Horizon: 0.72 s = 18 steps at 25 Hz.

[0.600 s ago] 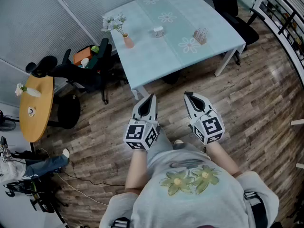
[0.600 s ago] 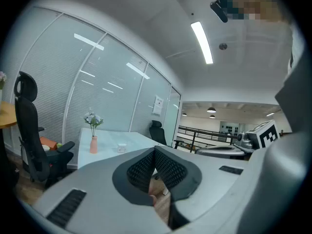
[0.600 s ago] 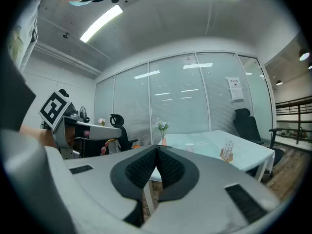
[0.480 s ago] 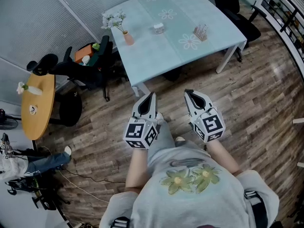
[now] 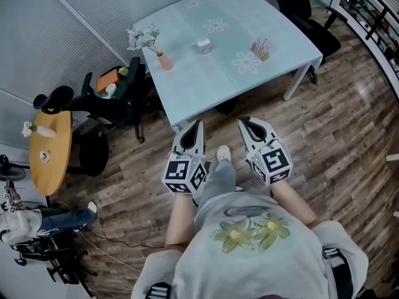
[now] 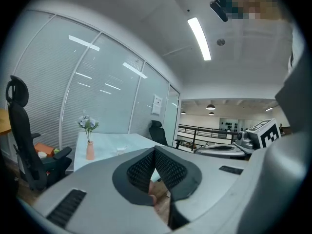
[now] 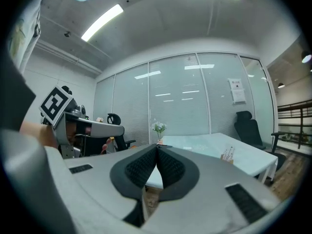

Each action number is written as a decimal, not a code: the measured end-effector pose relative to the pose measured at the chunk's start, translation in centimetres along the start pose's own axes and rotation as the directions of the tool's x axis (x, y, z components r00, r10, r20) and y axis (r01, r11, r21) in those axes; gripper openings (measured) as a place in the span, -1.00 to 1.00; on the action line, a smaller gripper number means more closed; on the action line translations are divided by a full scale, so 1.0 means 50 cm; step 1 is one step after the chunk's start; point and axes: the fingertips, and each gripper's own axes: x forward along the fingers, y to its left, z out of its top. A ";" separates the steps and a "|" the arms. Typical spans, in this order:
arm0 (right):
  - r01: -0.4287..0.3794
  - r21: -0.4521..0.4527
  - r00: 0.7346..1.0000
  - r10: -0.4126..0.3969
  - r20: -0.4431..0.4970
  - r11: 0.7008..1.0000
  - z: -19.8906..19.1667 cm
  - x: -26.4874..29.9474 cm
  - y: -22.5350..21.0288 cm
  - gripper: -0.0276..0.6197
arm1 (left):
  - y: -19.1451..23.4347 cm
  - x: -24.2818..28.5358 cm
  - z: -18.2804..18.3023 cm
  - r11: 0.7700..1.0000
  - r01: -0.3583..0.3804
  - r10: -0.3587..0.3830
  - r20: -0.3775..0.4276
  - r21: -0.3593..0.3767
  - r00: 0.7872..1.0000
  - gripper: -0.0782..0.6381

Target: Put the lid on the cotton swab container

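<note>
A small holder of cotton swabs (image 5: 260, 48) stands near the right side of the light blue table (image 5: 187, 86). A small pale round object (image 5: 204, 45) sits mid-table; I cannot tell whether it is the lid. Both grippers hang over the wooden floor, short of the table's near edge. My left gripper (image 5: 198, 124) is shut and empty, its pads (image 6: 146, 167) meeting at the tip. The right gripper (image 5: 242, 122) is shut and empty too. In the right gripper view the swab holder (image 7: 227, 155) stands ahead to the right on the table.
A pink vase of flowers (image 5: 163, 60) stands at the table's left edge. A black office chair (image 5: 115, 95) holding an orange item is left of the table, another chair (image 5: 308, 17) behind it. A round wooden table (image 5: 47, 148) lies far left, a railing (image 5: 368, 11) right.
The person has stepped toward the table, with a foot now showing between the grippers. Both grippers stay shut and side by side.
</note>
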 end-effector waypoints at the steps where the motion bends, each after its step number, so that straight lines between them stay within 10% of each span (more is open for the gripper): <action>1: -0.002 -0.007 1.000 0.003 0.002 1.000 0.003 0.015 -0.009 -0.90 | 0.007 0.015 0.004 1.000 0.003 -0.003 0.005 0.001 1.000 -0.78; 13: -0.001 -0.060 1.000 0.001 0.011 0.998 0.091 0.248 -0.117 -0.89 | 0.165 0.198 0.119 1.000 -0.005 0.004 0.055 0.015 0.998 -0.78; 18: 0.007 -0.060 1.000 -0.007 -0.014 0.998 0.090 0.356 -0.154 -0.60 | 0.245 0.271 0.133 1.000 0.001 -0.001 0.053 0.001 0.999 -0.78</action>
